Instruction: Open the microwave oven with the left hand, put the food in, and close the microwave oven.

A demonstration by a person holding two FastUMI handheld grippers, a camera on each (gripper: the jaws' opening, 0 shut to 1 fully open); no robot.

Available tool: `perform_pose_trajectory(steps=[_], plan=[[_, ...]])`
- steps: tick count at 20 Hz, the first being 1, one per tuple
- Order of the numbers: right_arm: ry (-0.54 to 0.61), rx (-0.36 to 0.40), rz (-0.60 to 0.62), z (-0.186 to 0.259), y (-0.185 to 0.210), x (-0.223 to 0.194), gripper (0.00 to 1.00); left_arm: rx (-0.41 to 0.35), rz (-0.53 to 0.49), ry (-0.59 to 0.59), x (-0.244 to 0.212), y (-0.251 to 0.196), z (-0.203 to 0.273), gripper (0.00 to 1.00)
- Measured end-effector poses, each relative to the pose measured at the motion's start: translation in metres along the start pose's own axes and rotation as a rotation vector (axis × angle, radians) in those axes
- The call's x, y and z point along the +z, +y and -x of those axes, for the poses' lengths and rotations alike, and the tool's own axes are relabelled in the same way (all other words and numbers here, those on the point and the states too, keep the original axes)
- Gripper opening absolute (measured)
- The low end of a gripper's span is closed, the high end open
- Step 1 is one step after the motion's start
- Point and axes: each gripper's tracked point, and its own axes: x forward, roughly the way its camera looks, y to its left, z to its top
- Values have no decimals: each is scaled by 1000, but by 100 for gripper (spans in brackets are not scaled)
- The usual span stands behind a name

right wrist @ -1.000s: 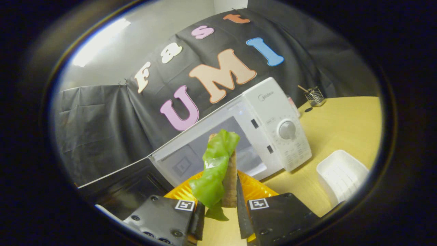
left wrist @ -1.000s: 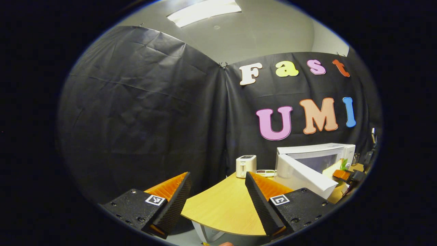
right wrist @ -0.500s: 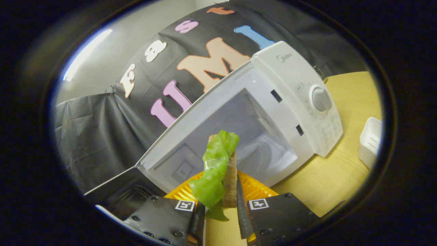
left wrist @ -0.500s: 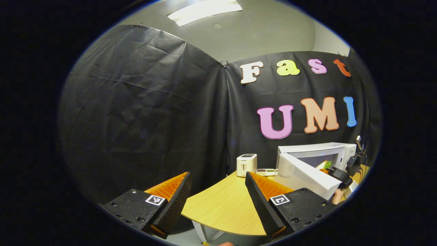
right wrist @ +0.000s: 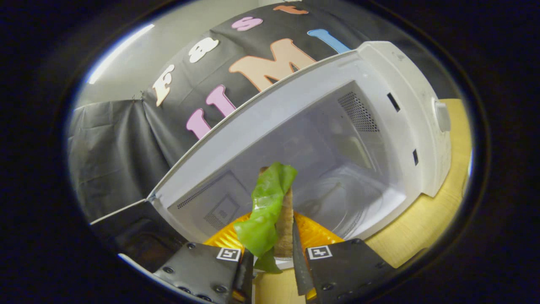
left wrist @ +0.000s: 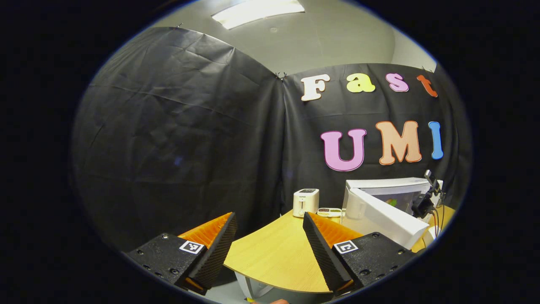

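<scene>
The white microwave [right wrist: 291, 99] stands with its door [right wrist: 126, 230] swung wide to the left, and the pale cavity [right wrist: 337, 169] is bare inside. My right gripper [right wrist: 274, 238] is shut on the food [right wrist: 268, 211], a slice of bread with a green lettuce leaf held upright, right at the cavity's mouth. In the left gripper view the microwave [left wrist: 388, 188] sits far right with its door [left wrist: 384, 217] open; the right gripper [left wrist: 424, 202] reaches into it. My left gripper [left wrist: 268, 217] is open with nothing between its fingers, well left of the microwave, over the table's near corner.
The wooden table [left wrist: 274, 253] has a curved edge close under my left gripper. A small white appliance [left wrist: 305, 202] and a flat tray [left wrist: 329, 211] stand at the back by the black cloth. Bare table [right wrist: 422, 219] lies right of the microwave.
My right gripper has carried the food forward from in front of the microwave to the cavity's mouth. The white dish at the right has left its view. The left gripper has barely shifted.
</scene>
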Motion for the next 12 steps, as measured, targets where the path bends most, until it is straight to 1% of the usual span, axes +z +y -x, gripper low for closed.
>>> perform_pose_trajectory(steps=[1,2,3,4,5,6,7,10,12], plan=[[-1,-2,16,-2,0,0,43,0,2,9,-3,-1,-2,96],[3,-19,40,-6,-3,1,43,0,2,20,-6,0,-3,94],[-2,-34,56,-11,-7,2,43,2,2,29,-8,0,-4,94],[0,-35,67,-13,-9,1,43,0,3,38,-11,-1,-5,96],[2,-37,71,-14,-11,0,36,-4,6,45,-12,-2,-6,96],[4,-40,83,-16,-14,1,36,-8,5,47,-13,-3,-6,96],[9,-39,100,-16,-15,-1,36,-8,2,44,-12,-3,-7,94],[17,-61,153,-24,-24,2,36,-10,-5,37,-10,-1,-6,96],[25,-63,172,-24,-27,0,43,-7,-7,32,-7,-1,-5,96]])
